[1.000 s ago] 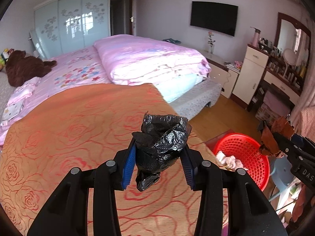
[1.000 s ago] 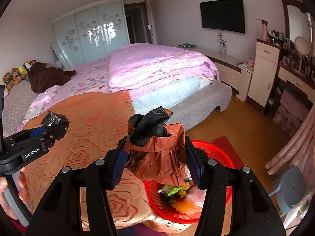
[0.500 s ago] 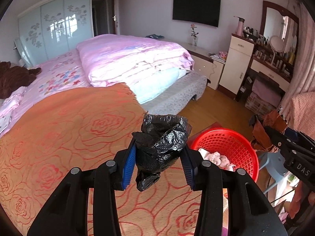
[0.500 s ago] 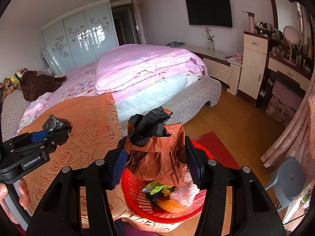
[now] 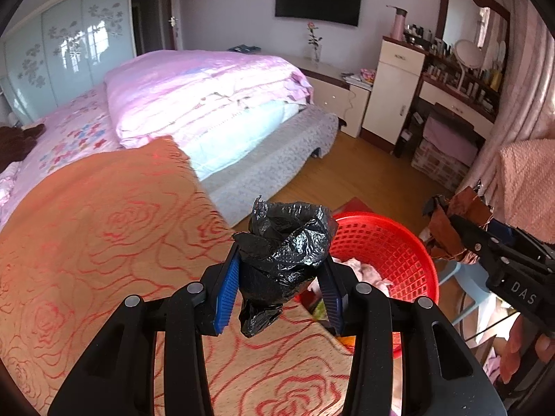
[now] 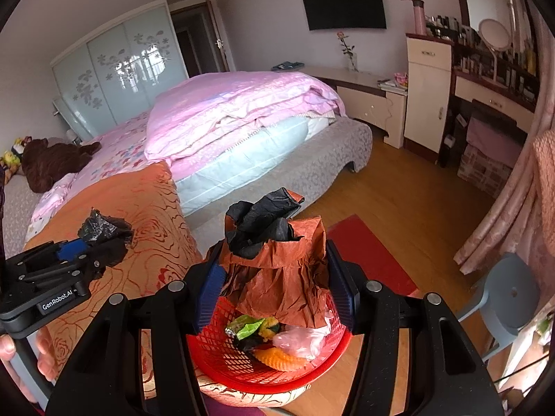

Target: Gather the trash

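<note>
My left gripper (image 5: 280, 293) is shut on a crumpled black plastic bag (image 5: 286, 260), held above the orange bedspread's edge, just left of the red mesh basket (image 5: 392, 249). My right gripper (image 6: 274, 289) is shut on a wad of brown paper with black paper on top (image 6: 277, 263), held over the red basket (image 6: 249, 357). The basket holds several scraps: green and orange wrappers and a pink bag (image 6: 298, 339). The left gripper with its black bag shows in the right wrist view (image 6: 100, 235); the right gripper shows in the left wrist view (image 5: 451, 225).
An orange rose-patterned bedspread (image 5: 104, 242) covers the near bed. A pink duvet (image 5: 208, 86) lies on the far bed. A wooden floor with a red mat (image 6: 367, 246), a grey stool (image 6: 513, 291), a cabinet and a dressing table stand to the right.
Both grippers have moved right and toward the red basket, each keeping its load. The basket now sits closer under both grippers.
</note>
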Demonstrator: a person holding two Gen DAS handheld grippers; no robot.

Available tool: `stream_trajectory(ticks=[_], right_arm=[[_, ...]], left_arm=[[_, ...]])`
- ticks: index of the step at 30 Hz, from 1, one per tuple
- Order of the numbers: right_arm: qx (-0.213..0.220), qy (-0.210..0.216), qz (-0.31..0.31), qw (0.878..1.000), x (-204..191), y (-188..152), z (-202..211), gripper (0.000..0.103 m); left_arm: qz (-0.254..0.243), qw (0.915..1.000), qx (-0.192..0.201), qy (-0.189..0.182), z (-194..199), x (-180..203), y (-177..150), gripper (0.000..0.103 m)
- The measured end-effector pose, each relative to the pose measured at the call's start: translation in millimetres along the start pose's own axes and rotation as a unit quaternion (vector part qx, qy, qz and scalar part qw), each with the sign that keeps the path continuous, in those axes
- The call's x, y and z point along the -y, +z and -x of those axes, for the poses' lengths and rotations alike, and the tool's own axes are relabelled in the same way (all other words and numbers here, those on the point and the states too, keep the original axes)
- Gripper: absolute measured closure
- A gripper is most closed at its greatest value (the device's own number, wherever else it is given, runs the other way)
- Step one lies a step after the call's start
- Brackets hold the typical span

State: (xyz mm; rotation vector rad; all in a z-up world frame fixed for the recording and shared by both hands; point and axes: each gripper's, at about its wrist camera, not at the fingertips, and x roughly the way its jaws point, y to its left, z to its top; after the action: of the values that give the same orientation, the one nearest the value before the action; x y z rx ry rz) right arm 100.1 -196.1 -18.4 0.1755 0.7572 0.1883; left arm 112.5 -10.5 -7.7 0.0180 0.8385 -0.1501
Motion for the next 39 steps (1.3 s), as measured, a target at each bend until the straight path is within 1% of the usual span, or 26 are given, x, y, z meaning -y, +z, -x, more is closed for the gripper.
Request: stream_trajectory(ticks=[5,10,14,16,18,19,20,22,32,35,39], right_arm=[[-0.004,-0.006,-0.007,1.000,7,0,-4,0.050],[-0.018,-0.012,-0.014,1.000,13,-4,-15,0.050],[-0.022,-0.018,-0.021,0.999,19,-5,-18,0.050],[-0.024,-0.020,-0.024,0.999,22,-5,-20,0.050],[-0.026,-0.021,-0.024,0.999,24,-6,-22,0.050],[-0.028,-0.021,-0.024,0.999,24,-7,-24,0.050],[-0.030,-0.022,-0.023,0.999,23,-8,-26,0.050],[-0.035,-0.022,-0.021,0.999,22,-9,-28,0.050],[-0.048,-0.016,-0.008,0.999,12,-12,-41,0.049],[-0.051,-0.014,0.001,0.999,6,-14,-46,0.048],[-0.054,-0.012,0.012,0.998,-2,-15,-52,0.046]], left_arm=[[-0.004,0.9996,-0.013,-0.023,-13,11,4,0.062],[-0.015,0.9986,-0.026,-0.042,-25,26,3,0.062],[-0.012,0.9973,-0.043,-0.059,-36,30,1,0.061],[-0.008,0.9969,-0.047,-0.064,-38,30,2,0.055],[-0.006,0.9966,-0.045,-0.069,-38,30,2,0.046],[-0.006,0.9966,-0.043,-0.070,-37,31,2,0.044],[-0.007,0.9968,-0.040,-0.069,-36,31,2,0.039],[-0.010,0.9970,-0.038,-0.066,-34,32,3,0.037],[0.023,0.9988,-0.026,-0.035,-22,4,3,0.035],[0.029,0.9992,-0.019,-0.020,-17,-4,2,0.035],[0.030,0.9995,-0.007,0.004,-12,-12,1,0.031]])
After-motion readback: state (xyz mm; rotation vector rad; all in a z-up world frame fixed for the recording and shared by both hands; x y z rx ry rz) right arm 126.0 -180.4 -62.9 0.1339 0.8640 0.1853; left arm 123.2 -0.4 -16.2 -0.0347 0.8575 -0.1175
